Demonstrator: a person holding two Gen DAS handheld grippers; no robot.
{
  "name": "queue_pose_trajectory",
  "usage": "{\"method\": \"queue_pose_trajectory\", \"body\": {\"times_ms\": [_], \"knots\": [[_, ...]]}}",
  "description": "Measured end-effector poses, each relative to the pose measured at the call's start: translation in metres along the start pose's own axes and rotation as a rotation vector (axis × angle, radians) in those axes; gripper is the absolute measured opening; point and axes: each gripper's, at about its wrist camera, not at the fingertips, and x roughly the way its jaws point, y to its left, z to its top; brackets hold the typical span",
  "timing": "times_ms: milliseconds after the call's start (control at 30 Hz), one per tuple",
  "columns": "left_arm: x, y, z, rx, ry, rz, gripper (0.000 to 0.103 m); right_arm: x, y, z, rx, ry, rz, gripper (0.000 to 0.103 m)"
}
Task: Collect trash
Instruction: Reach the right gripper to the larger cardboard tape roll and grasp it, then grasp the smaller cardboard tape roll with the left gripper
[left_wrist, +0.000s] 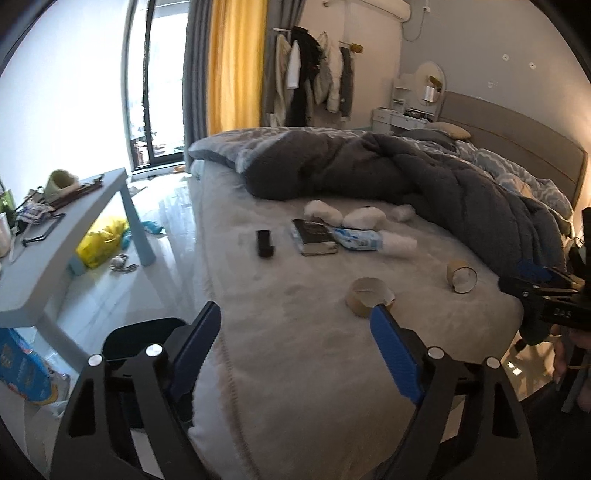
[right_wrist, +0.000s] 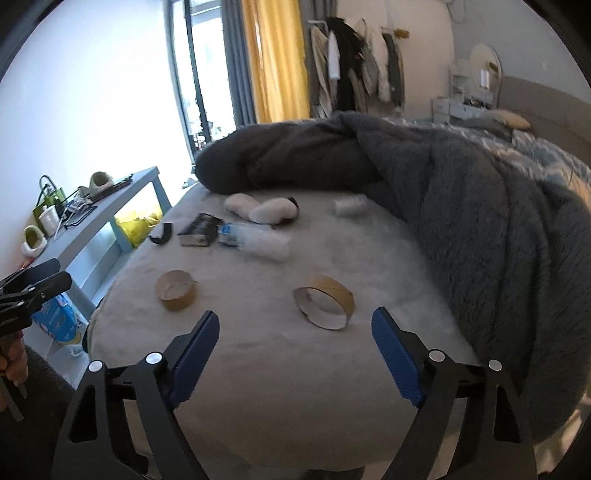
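Left gripper (left_wrist: 295, 314): jaws spread wide, nothing between the blue pads, held above the near edge of the bed (left_wrist: 295, 369). Nearest cardboard tape ring (left_wrist: 369, 296) just beyond the right-hand pad, lying on the pale grey cover; not touched. Second cardboard ring (left_wrist: 461, 276) further right on the same cover, tilted on its side, close to the dark grey duvet (left_wrist: 406, 173).

Right gripper (right_wrist: 295, 325): jaws likewise parted, empty, poised over the bed's near end. Wide thin ring (right_wrist: 325, 306) straight ahead of the jaw gap, slightly toward the right pad, apart from both pads. Thicker ring (right_wrist: 176, 290) off to the left, well apart from the first.

Further back on the cover, in a loose cluster: small black object (left_wrist: 265, 243), dark book (left_wrist: 314, 236), blue-and-white packet (left_wrist: 356, 239) touching the book's right side, several crumpled white wads (left_wrist: 364, 217) around it. View somewhat blurred there.

Beyond: duvet heaped across the middle and right of the bed. Left of the bed, a pale blue low table (left_wrist: 55, 258) with clutter on top, yellow bag (left_wrist: 101, 240) on the floor beneath. Yellow curtain (left_wrist: 236, 62) and hanging clothes (left_wrist: 310, 74) against the far wall.
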Motion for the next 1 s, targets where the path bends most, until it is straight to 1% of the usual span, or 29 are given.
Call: {"method": "queue_pose_trajectory", "body": {"times_ms": [167, 333, 400, 500, 567, 667, 700, 767, 833, 900, 967, 1000], "knots": [[0.020, -0.015, 0.005, 0.036, 0.010, -0.087, 0.082, 0.022, -0.009, 0.002, 0.008, 0.034, 0.006, 0.081], [0.042, -0.038, 0.009, 0.096, 0.025, -0.145, 0.082, 0.047, -0.013, 0.001, 0.002, 0.073, 0.025, 0.081], [0.052, -0.045, 0.010, 0.115, 0.037, -0.153, 0.082, 0.056, -0.014, 0.002, 0.002, 0.085, 0.026, 0.077], [0.066, -0.053, 0.008, 0.138, 0.064, -0.158, 0.082, 0.069, -0.014, 0.006, -0.004, 0.090, 0.019, 0.076], [0.075, -0.057, 0.008, 0.144, 0.079, -0.163, 0.082, 0.082, -0.015, 0.009, -0.017, 0.102, -0.004, 0.075], [0.084, -0.060, 0.007, 0.150, 0.093, -0.170, 0.082, 0.097, -0.020, 0.010, -0.007, 0.120, -0.008, 0.067], [0.089, -0.061, 0.006, 0.152, 0.101, -0.172, 0.082, 0.101, -0.021, 0.010, -0.009, 0.131, -0.022, 0.065], [0.096, -0.062, 0.006, 0.151, 0.112, -0.179, 0.082, 0.108, -0.024, 0.008, 0.002, 0.152, -0.033, 0.057], [0.101, -0.063, 0.007, 0.151, 0.113, -0.181, 0.082, 0.111, -0.029, 0.007, 0.019, 0.165, -0.033, 0.052], [0.109, -0.065, 0.007, 0.152, 0.123, -0.173, 0.079, 0.109, -0.029, 0.010, 0.026, 0.164, -0.030, 0.051], [0.117, -0.064, 0.006, 0.146, 0.147, -0.165, 0.070, 0.106, -0.027, 0.015, 0.024, 0.154, -0.029, 0.051], [0.122, -0.063, 0.005, 0.139, 0.164, -0.164, 0.067, 0.105, -0.026, 0.017, 0.026, 0.147, -0.020, 0.051]]}}
